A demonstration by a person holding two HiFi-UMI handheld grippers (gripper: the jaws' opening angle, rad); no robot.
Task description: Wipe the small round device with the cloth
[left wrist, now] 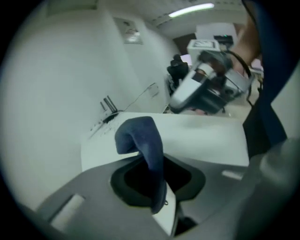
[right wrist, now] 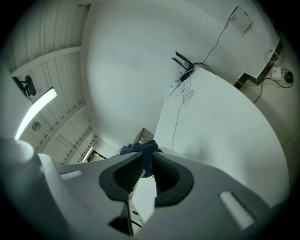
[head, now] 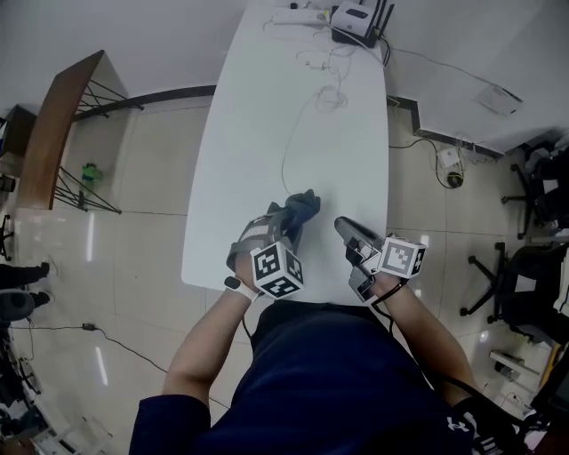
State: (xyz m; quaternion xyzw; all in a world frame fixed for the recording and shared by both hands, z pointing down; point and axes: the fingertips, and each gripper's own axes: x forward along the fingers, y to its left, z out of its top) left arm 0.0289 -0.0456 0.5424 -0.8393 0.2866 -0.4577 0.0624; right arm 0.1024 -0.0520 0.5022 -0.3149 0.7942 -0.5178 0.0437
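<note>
Cloth: one piece, dark blue, soft fabric with a stitched hem. It rises out of the jaws as a thick fold, arches over, and ends in a rounded free lobe that droops to one side. In the head view it appears as a bunched dark mass over the near end of the table, just ahead of the person's hands; contact with the tabletop cannot be confirmed. Left gripper: jaws closed on the lower part of the cloth, both dark pads pressing the fabric, which fills the space between them. Right gripper: jaws drawn close with a narrow gap remaining and nothing pressed between the pads; the blue cloth shows just beyond the tips, apart from them. In the head view the two grippers sit side by side at the near table edge, the right one just beside the cloth and angled toward it. Item count: one cloth; two grippers, each carrying one marker cube; one long white table. At the far end of the table: one white router with dark antennas and one white power strip. One thin white cable runs from that end along the tabletop toward the cloth. Two dark office chairs stand on the floor at the right of the table
</note>
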